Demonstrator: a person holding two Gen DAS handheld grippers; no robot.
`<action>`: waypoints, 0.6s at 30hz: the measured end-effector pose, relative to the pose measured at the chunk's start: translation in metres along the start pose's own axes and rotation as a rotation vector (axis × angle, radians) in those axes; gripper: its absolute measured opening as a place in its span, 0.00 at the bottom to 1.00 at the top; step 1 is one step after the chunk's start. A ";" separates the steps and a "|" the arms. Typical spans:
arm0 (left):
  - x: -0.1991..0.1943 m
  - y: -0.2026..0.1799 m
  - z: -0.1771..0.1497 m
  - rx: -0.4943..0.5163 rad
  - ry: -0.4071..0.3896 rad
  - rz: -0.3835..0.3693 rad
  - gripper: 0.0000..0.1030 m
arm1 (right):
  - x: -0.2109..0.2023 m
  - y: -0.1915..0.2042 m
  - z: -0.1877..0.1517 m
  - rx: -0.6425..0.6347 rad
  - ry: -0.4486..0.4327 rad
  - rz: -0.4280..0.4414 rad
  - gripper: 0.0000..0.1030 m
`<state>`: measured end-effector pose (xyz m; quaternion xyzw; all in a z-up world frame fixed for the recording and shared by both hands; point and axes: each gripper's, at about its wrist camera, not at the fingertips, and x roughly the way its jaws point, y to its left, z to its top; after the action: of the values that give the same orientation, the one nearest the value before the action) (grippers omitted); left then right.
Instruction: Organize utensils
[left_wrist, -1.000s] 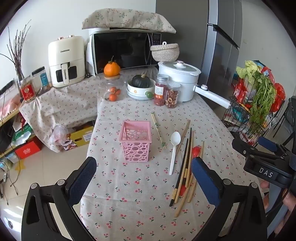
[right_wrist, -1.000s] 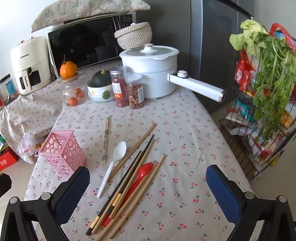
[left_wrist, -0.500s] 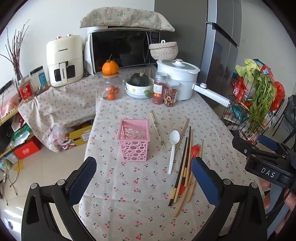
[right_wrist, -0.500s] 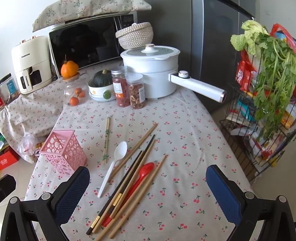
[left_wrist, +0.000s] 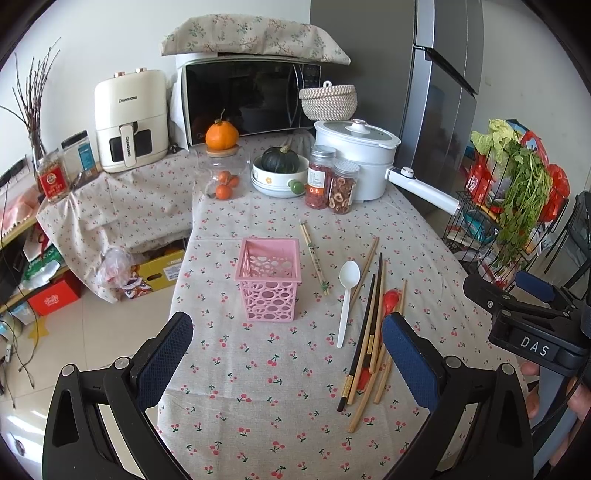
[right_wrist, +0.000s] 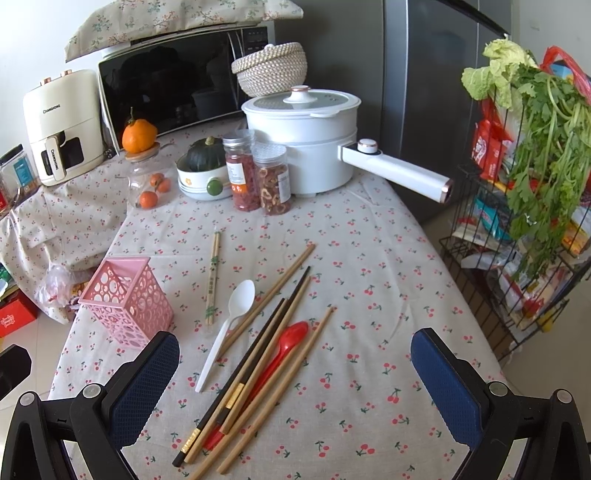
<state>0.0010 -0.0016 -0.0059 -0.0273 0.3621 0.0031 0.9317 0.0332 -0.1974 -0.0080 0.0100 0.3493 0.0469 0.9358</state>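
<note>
Kitchen table (left_wrist: 280, 391) under a cherry-print cloth, with a microwave (left_wrist: 251, 99), air fryer (left_wrist: 129, 122), white pot (left_wrist: 354, 158) and two jars (left_wrist: 332, 181) along its far edge; a fridge (left_wrist: 439, 92) stands behind and a wire rack with greens (right_wrist: 543, 147) sits off the right side. Pink basket (left_wrist: 267, 277) stands upright and empty near table centre, open top showing. At about 1 o'clock from the basket lies a pale chopstick pair (left_wrist: 314, 256), close beside it but not touching. At 3 o'clock lies a white spoon (left_wrist: 346, 299), bowl pointing to the far end. Past the spoon is a loose pile: black chopsticks (right_wrist: 243, 365), wooden chopsticks (right_wrist: 273, 387) and a red spoon (right_wrist: 284, 347) crossing and overlapping, all flat on the cloth, handles toward the near edge. One wooden chopstick runs under the white spoon's handle. Left gripper (left_wrist: 284, 354) hovers over the near part of the table, jaws spread wide, nothing between them, basket at 12 o'clock ahead. Right gripper (right_wrist: 295, 384) is above the utensil pile, jaws also spread wide and empty, pile lying between the pads in view but not touched. In the left view the right gripper's body shows at 3 o'clock with a hand (left_wrist: 576, 402) on it.
</note>
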 end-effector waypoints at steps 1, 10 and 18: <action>0.001 0.000 0.000 0.000 0.000 0.000 1.00 | 0.000 0.000 -0.001 -0.001 0.000 0.000 1.00; 0.001 0.001 -0.001 0.000 0.005 0.000 1.00 | 0.002 0.001 0.000 -0.003 0.009 0.005 1.00; 0.000 0.003 0.002 -0.012 -0.004 -0.004 1.00 | 0.006 -0.001 0.000 0.012 0.022 0.004 1.00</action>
<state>0.0022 0.0010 -0.0044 -0.0334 0.3602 0.0036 0.9323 0.0377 -0.1975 -0.0118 0.0156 0.3598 0.0466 0.9317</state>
